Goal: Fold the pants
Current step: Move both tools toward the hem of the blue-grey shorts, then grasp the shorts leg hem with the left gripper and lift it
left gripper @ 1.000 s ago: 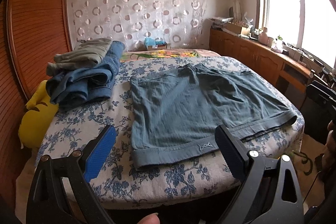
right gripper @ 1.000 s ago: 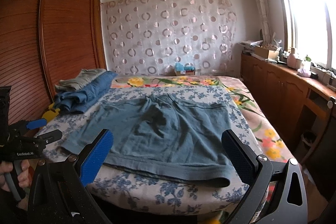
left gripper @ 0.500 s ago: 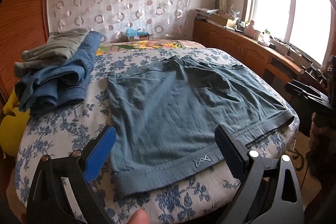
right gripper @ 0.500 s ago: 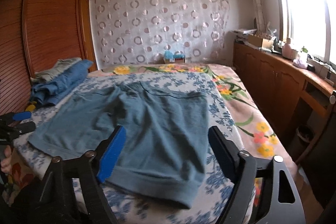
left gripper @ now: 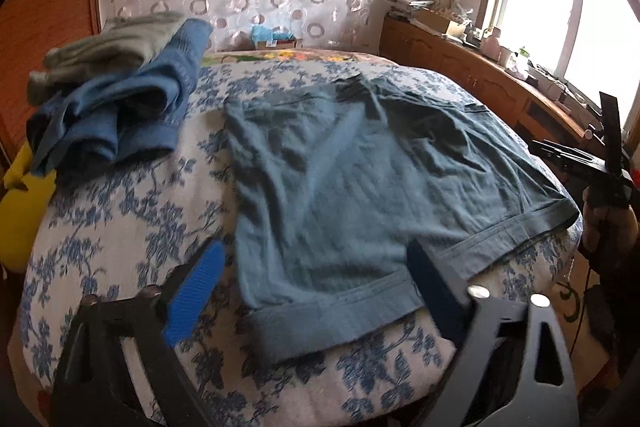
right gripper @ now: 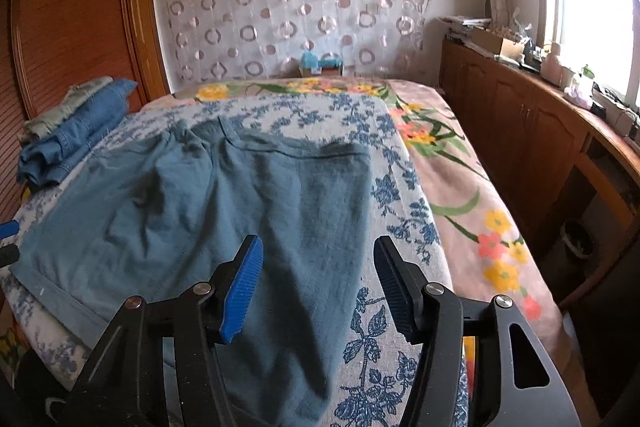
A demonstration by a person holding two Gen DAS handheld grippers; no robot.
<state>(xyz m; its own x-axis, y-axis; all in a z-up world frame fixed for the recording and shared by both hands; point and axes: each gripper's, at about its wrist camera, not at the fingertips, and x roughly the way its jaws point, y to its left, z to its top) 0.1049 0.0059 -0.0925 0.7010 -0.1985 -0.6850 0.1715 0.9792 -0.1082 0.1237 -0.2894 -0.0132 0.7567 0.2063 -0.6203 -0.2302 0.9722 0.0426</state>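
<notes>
Left gripper (left gripper: 316,283) and right gripper (right gripper: 318,285) gape wide, empty, over flat teal knit pants (left gripper: 360,179) with ribbed hems.

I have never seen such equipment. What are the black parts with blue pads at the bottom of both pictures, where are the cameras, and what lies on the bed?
Each picture comes from a fisheye camera mounted on a hand-held two-finger gripper; a person holds one in each hand. The black arms with blue pads are the gripper's fingers. The left gripper and the right gripper are both open and hold nothing. Between them, teal shorts lie spread flat on the flower-patterned bedspread, not yet folded. Each gripper points at a leg hem at the near edge. Farther back to the left sits a pile of blue and grey clothes, with something yellow beside it.
</notes>
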